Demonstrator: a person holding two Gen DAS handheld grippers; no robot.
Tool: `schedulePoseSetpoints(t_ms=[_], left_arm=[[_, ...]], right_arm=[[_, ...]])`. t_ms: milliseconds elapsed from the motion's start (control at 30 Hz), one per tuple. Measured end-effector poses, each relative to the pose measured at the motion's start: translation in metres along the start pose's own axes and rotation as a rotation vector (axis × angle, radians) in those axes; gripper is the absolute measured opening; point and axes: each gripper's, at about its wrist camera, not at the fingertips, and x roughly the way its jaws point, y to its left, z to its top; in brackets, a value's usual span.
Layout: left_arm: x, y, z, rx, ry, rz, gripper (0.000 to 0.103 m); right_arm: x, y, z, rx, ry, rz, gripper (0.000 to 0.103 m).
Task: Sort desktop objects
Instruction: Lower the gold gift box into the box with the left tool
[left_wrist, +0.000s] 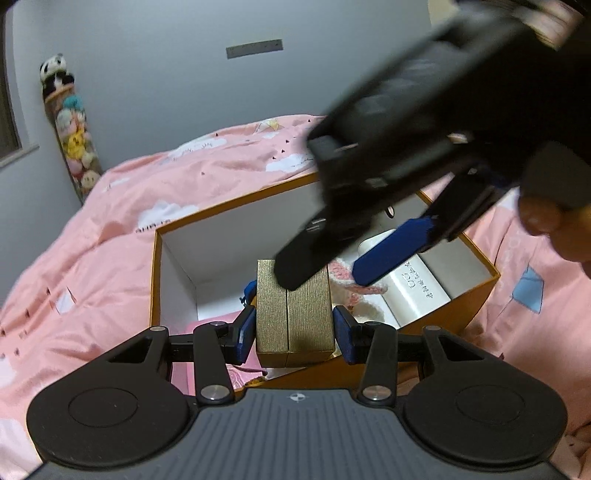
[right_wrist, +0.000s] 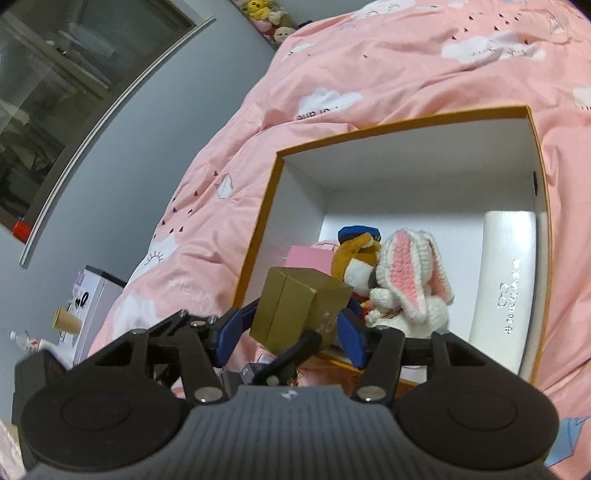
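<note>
Your left tongs (left_wrist: 294, 334) clamp the gold box (left_wrist: 293, 314) over the orange box (left_wrist: 236, 206) while your right tongs (left_wrist: 321, 277) hang released: lower it inside beside the toys.

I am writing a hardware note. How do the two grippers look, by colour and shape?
Both look the same. The left gripper and the right gripper have black link arms with silver pivot bolts, two round black discs, and a grey ribbed body bearing a small crosshair mark. The fingers carry blue pads. No cables or sleeves show.
</note>
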Motion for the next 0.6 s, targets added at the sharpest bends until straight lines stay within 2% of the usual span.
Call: schedulePoseSetpoints(t_ms=[67, 100, 333, 433, 500, 600], left_arm=[[-0.001, -0.008, -0.001, 0.032, -0.012, 0.005, 0.051], [-0.001, -0.013, -0.001, 0.053, -0.018, 0.019, 0.051], [0.002, -0.040, -0.008, 0.188, -0.045, 0.113, 0.051], [0.003, -0.043, -0.008, 0.200, -0.046, 0.113, 0.051], [0.004, -0.042, -0.007, 0.195, -0.042, 0.109, 0.051], [0.005, -0.035, -0.005, 0.172, -0.039, 0.067, 0.053]], right_arm=[[0.005, 0.002, 0.000, 0.003, 0.002, -0.009, 0.061], [0.006, 0.002, 0.000, 0.009, 0.002, -0.015, 0.064], [0.012, -0.006, -0.001, 0.071, 0.002, -0.042, 0.064], [0.014, -0.015, 0.000, 0.126, -0.001, -0.042, 0.064], [0.016, -0.018, 0.001, 0.148, -0.008, -0.058, 0.057], [0.015, -0.018, 0.002, 0.137, -0.008, -0.061, 0.056]])
